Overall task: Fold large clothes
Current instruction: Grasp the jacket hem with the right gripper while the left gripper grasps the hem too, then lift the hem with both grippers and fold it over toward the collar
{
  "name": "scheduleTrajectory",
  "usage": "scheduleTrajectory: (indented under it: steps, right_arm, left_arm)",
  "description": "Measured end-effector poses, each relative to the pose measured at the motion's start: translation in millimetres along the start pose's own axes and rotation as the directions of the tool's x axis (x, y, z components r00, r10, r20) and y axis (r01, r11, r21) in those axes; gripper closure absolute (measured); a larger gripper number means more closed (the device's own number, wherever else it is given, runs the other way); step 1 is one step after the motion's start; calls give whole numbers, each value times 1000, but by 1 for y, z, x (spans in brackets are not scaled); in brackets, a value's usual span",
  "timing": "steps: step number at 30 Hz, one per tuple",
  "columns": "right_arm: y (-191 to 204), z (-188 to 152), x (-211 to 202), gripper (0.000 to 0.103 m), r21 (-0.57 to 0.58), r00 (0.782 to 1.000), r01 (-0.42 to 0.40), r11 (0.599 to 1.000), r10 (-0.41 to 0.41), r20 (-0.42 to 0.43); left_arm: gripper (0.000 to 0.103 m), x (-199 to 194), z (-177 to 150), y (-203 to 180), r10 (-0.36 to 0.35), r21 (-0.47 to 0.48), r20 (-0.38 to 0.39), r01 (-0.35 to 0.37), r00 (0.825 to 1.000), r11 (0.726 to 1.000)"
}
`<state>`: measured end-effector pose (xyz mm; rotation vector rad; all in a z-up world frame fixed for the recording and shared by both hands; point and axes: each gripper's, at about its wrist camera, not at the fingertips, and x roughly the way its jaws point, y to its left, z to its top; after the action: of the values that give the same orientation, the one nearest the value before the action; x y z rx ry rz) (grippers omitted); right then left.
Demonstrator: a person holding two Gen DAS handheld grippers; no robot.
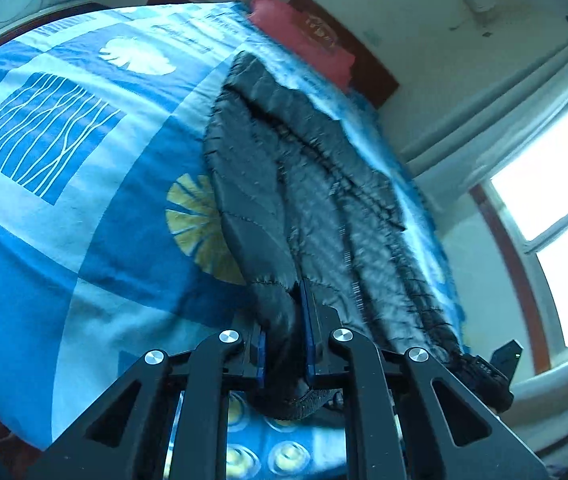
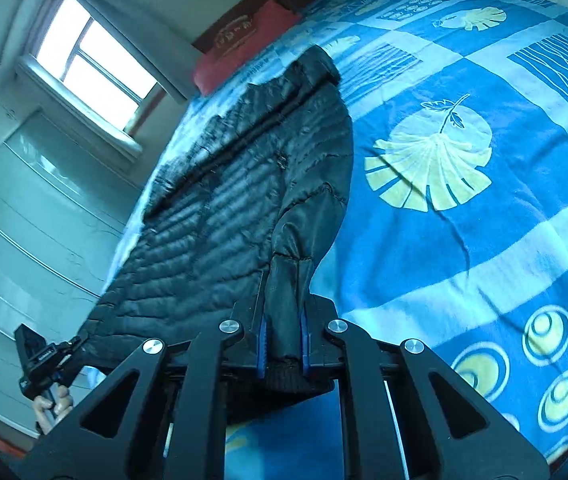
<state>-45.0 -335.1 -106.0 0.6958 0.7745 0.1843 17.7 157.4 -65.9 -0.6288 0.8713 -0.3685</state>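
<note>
Black quilted jacket (image 2: 236, 208) lying lengthwise on bed (image 2: 484, 240), near window-side edge. Left tool (image 1: 286, 344) clamped on sleeve cuff (image 1: 280, 312); right tool (image 2: 282, 340) clamped on other cuff (image 2: 286, 320). Likely light, puffy, soft, slippery shell; cuffs give firm hold.

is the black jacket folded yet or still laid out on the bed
Not folded: the black jacket lies lengthwise on the blue bedspread, with the left gripper and right gripper each shut on a cuff end.
</note>
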Motion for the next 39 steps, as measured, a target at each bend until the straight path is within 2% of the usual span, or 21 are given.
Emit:
scheduleTrajectory:
  steps: [7, 15, 25, 33, 39]
  right_arm:
    - [4, -8, -35, 92, 60, 998, -67, 996, 67, 13]
    - [12, -27, -75, 92, 90, 995, -98, 991, 95, 34]
    - [23, -33, -109, 92, 109, 989, -130, 986, 120, 89]
    - [29, -18, -105, 92, 96, 982, -168, 981, 158, 105]
    - [43, 17, -93, 92, 58, 972, -206, 977, 197, 124]
  left_arm:
    - [90, -30, -6, -9, -99, -39, 5, 99, 995, 994]
    - [91, -68, -26, -21, -122, -42, 17, 123, 992, 992]
    - [91, -102, -25, -41, -158, -24, 91, 160, 983, 987]
    - [91, -97, -8, -39, -184, -39, 104, 189, 977, 981]
    - [92, -82, 22, -33, -200, -60, 114, 207, 973, 976]
